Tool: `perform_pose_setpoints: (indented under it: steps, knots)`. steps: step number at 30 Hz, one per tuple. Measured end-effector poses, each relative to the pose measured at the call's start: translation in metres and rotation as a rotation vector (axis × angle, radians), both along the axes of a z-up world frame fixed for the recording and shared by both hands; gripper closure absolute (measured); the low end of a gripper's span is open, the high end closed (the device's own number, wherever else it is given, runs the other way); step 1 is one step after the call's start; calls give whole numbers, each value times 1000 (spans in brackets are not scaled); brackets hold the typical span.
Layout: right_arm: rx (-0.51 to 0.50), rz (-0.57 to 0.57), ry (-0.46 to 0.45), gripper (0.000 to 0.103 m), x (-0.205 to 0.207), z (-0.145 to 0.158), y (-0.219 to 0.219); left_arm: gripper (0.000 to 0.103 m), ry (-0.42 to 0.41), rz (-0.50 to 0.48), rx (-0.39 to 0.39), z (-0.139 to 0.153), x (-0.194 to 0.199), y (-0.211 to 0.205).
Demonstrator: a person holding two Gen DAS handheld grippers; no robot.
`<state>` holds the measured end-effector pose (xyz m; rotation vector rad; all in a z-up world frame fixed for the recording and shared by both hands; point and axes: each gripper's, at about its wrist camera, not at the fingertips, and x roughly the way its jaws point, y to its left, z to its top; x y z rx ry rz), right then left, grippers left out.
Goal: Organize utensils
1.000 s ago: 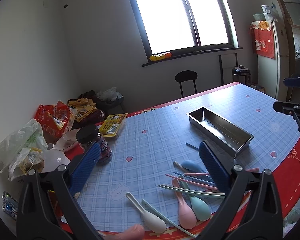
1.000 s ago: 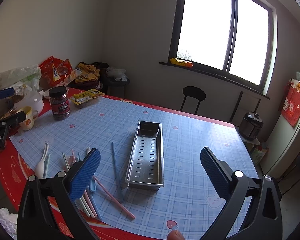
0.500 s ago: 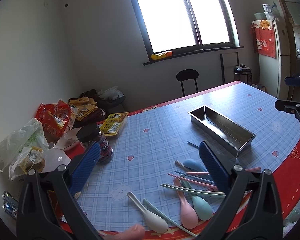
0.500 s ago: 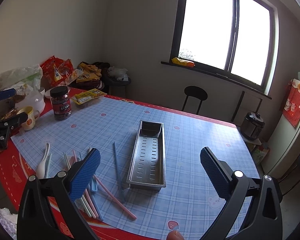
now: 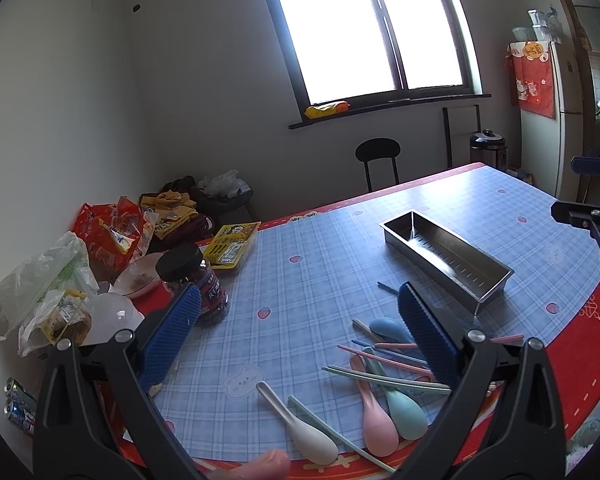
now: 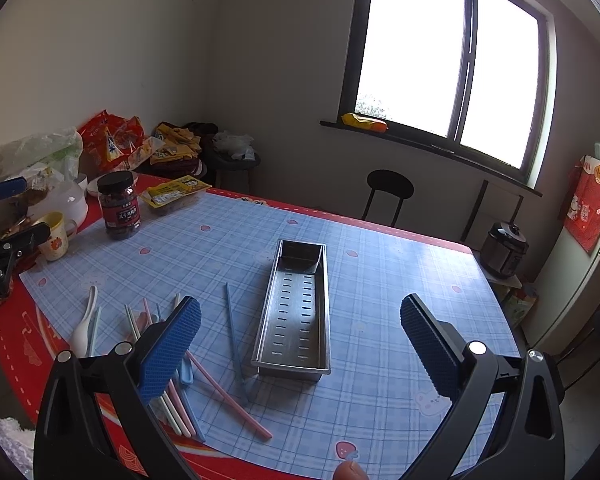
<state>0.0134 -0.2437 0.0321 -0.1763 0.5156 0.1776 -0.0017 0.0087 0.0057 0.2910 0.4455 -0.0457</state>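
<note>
Blue ribbed pads line both tools. The left gripper (image 5: 300,332) stands with its fingers spread wide, holding nothing, above the near edge of the table (image 5: 580,336). The right gripper (image 6: 300,336) is spread just as wide and also holds nothing.

Below the left gripper lies a loose heap of utensils: a white spoon (image 5: 300,428), a pink spoon (image 5: 374,412), a teal spoon (image 5: 400,408) and crossed pastel chopsticks (image 5: 384,378).

The steel tray (image 6: 300,362) sits well apart from both grippers at mid-table. In the right wrist view its long axis runs away from the camera, and a blue chopstick (image 6: 234,336) lies just beside its left wall, nearly parallel.
</note>
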Motion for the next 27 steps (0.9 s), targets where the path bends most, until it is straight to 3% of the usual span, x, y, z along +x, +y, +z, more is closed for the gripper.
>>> perform_pose_setpoints:
  steps: [27]
  knots:
    - [10,5,19,5,2,-4,-1,5,14,28,-23,-4,-4,10]
